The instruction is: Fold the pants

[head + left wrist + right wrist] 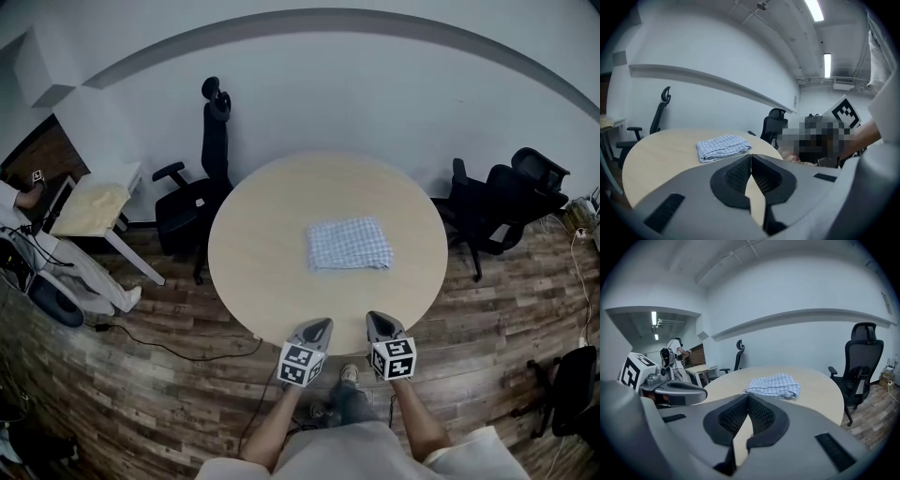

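Even, cool indoor light; strong fisheye.
Lit from ceiling strips (827, 64) above the left gripper (751, 159); faint shadows, black vignetted corners, soft focus up close.

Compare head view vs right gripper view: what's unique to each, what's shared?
Head view only: the person's forearms, shoes and the floor cable. Right gripper view only: a close look at the right claw, jaws shut on nothing, plus the ceiling lights. Both: the round table, the folded checked pants, the left claw and the black chairs.

Person (82, 270) partly beyond picture's edge
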A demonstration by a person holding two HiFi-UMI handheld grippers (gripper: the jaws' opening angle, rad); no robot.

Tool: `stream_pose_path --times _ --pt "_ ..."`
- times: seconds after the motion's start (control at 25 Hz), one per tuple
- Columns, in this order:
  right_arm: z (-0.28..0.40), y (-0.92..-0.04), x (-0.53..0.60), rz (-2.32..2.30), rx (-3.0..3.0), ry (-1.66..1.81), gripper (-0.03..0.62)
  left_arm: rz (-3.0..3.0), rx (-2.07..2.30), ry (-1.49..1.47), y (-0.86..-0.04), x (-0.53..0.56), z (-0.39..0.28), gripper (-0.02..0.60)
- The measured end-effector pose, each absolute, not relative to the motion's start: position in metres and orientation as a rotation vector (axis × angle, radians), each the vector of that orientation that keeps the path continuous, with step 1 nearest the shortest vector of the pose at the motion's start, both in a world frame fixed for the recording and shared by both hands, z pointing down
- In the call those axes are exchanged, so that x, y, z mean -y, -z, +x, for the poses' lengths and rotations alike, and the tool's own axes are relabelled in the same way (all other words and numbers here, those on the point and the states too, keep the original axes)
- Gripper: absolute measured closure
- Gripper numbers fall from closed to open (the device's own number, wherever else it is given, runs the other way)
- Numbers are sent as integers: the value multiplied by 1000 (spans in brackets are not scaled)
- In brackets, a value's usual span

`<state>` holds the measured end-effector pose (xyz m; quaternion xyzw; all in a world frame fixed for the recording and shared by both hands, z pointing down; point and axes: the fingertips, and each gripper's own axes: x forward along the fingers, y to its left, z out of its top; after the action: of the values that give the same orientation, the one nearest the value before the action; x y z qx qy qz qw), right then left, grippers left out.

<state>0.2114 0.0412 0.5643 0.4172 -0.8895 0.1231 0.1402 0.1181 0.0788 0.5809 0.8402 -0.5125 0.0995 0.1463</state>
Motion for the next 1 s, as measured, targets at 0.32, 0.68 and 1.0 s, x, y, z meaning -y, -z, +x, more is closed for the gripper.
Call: stream_pose_path --times 0.32,0.68,1.0 --pt "237 -551 -101 1227 2614 -344 566 2413 1532 -281 -569 -137 134 549" --pt "303 -539 -175 1208 2678 -325 566 2402 1608 -299 -560 -209 201 549" --pt "341 -541 -260 1138 2707 -282 566 2382 1634 -271 -567 -286 255 549"
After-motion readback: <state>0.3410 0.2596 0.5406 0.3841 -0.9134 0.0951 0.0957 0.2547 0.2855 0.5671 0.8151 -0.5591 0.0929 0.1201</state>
